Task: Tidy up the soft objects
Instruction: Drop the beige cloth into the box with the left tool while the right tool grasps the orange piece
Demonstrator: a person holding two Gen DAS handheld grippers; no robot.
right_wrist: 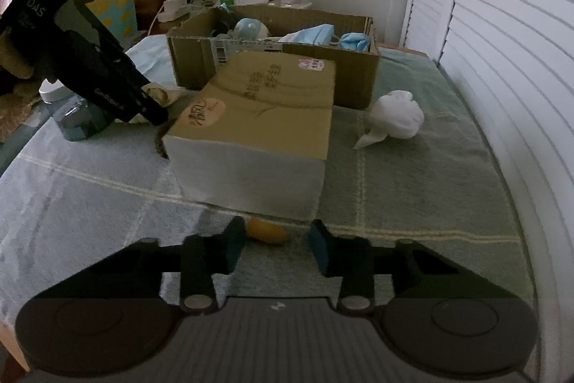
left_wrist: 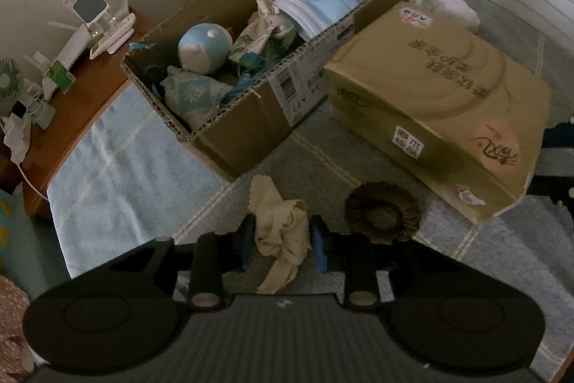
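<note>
Since the open cardboard box (left_wrist: 251, 117) ahead of its fingers already collects the soft things, the left gripper (left_wrist: 281, 236) pinches the crumpled beige cloth (left_wrist: 281, 228) to carry it there, while the right gripper (right_wrist: 274, 246), fingers spread and empty, waits short of a yellow object (right_wrist: 267, 232).

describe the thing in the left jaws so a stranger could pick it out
Find the open cardboard box on the bed, then look just in front of it. A crumpled cream cloth sits clamped in the left gripper. Unlike the dark round ruffled piece beside it, it's pale and shapeless.
</note>
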